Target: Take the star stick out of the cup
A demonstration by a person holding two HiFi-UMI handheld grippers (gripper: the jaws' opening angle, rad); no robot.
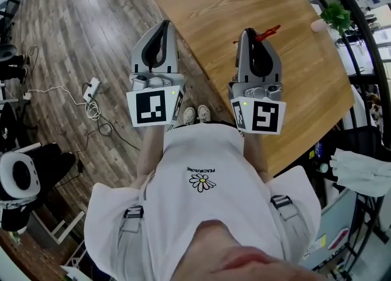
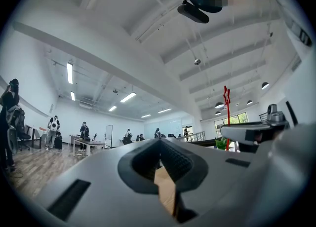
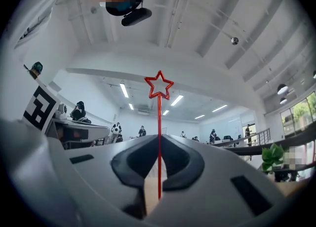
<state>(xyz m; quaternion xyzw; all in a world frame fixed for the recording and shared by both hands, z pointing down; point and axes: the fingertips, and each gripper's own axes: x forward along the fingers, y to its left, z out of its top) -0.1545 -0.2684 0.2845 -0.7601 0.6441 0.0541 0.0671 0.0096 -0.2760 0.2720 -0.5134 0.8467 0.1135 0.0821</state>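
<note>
Big wooden table [image 1: 256, 60] fills the top of the head view, with both grippers held up by its near edge. Left gripper [image 1: 162, 26] has its jaws together, nothing in them. Right gripper [image 1: 249, 32] is pinched tight on the red star stick [image 3: 159, 122], which pokes straight out past the jaw tips, star end outermost, in the air. Small green plant [image 1: 335, 14] sits at the table's far right.
</note>
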